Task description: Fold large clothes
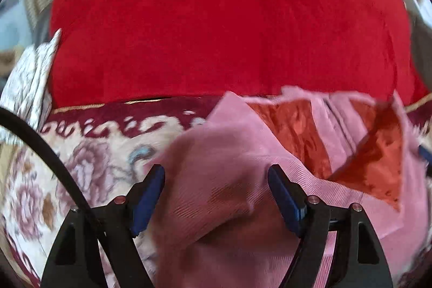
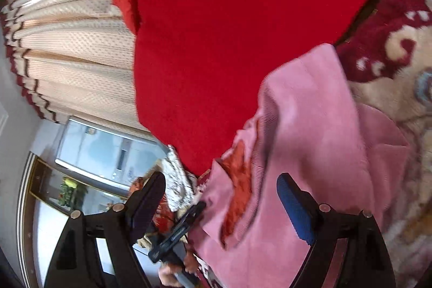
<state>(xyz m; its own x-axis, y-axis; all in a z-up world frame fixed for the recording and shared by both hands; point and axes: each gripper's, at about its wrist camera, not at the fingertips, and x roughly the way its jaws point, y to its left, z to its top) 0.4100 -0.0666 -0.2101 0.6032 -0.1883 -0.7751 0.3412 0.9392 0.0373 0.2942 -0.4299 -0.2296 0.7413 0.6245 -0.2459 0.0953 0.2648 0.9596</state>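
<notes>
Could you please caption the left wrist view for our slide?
Open left claw poised over a pink garment on a floral carpet, red blanket behind.

The pink garment fills the gap ahead of the spread left gripper, a red cushion walls the far side, and bare floral carpet lies to its left.

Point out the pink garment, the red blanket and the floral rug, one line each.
pink garment (image 1: 221, 196): left wrist view, ribbed fabric between the open jaws.
red blanket (image 1: 216, 31): left wrist view, middle of its flat top.
floral rug (image 2: 388, 88): right wrist view, cream patch beside the garment.
</notes>
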